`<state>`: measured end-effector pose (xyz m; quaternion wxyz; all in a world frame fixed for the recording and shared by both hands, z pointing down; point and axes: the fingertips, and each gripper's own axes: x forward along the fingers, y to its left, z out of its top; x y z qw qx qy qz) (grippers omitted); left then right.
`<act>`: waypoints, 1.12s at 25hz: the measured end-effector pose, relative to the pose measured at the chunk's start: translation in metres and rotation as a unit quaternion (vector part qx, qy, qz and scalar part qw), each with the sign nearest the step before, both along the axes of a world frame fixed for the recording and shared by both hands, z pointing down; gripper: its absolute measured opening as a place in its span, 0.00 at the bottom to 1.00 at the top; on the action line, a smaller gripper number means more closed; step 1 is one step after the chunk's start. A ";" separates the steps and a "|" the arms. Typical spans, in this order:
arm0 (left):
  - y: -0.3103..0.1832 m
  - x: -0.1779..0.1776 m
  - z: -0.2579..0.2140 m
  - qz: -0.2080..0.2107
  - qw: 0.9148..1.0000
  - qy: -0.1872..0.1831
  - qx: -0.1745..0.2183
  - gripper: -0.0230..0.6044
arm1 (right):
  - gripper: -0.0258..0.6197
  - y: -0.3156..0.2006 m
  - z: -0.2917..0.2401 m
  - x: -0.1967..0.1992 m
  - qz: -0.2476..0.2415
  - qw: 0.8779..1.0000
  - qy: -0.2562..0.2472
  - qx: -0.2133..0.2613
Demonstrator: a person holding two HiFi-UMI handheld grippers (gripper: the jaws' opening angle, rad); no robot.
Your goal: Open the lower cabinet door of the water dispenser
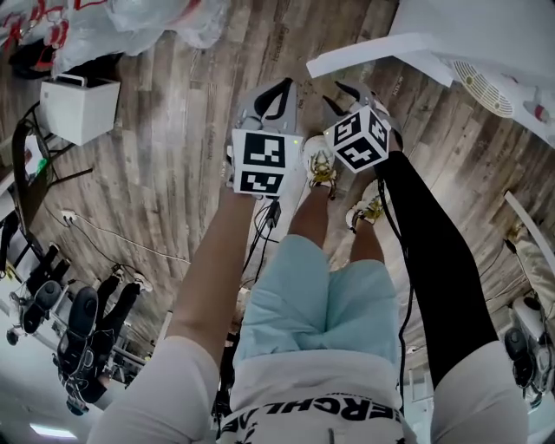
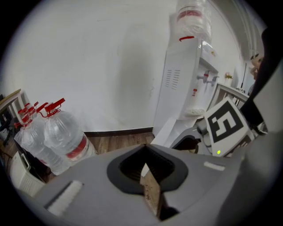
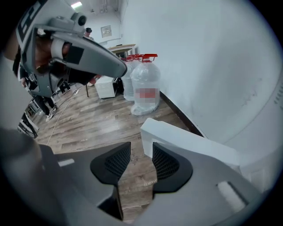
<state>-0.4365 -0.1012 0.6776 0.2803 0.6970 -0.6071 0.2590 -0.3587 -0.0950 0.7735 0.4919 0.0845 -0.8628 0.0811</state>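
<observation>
The white water dispenser (image 2: 185,75) stands against the wall with a bottle (image 2: 193,17) on top. Its lower cabinet door (image 3: 190,148) is swung out over the wood floor; it also shows in the head view as a white panel (image 1: 381,50). My right gripper (image 3: 141,152) is open and points down at the floor. The door's free edge lies just past its right finger (image 3: 170,165), and nothing sits between the pads. My left gripper (image 2: 146,154) is beside it on the left, shut on nothing, away from the door. Both grippers, the left gripper (image 1: 276,94) and the right gripper (image 1: 351,94), hang in front of the person's knees.
Several full water bottles (image 2: 57,137) stand along the wall left of the dispenser. A white box (image 1: 78,106) and plastic bags (image 1: 130,22) sit at the far left. A cable (image 1: 113,234) runs over the floor, and dark equipment (image 1: 78,329) stands at the lower left.
</observation>
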 end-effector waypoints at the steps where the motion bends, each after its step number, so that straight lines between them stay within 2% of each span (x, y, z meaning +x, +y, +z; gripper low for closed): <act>1: -0.002 0.004 -0.001 0.007 1.000 -0.001 0.002 0.12 | 0.27 -0.003 -0.005 0.003 0.014 1.000 -0.004 0.000; 5: -0.009 0.024 -0.010 0.026 1.000 -0.004 0.008 0.12 | 0.27 -0.013 -0.027 0.017 0.071 0.997 -0.022 -0.002; 11: -0.012 0.053 -0.036 0.058 0.998 -0.019 0.027 0.12 | 0.27 -0.026 -0.069 0.048 0.128 0.990 -0.044 0.027; 17: -0.004 0.086 -0.089 0.073 0.995 -0.029 0.064 0.12 | 0.27 -0.027 -0.130 0.083 0.170 0.980 -0.075 0.067; 21: 0.011 0.115 -0.124 0.089 0.992 -0.030 0.086 0.12 | 0.27 -0.014 -0.169 0.114 0.179 0.975 -0.083 0.099; 28: 0.044 0.151 -0.178 0.088 0.989 -0.038 0.111 0.12 | 0.27 0.012 -0.232 0.169 0.223 0.959 -0.116 0.133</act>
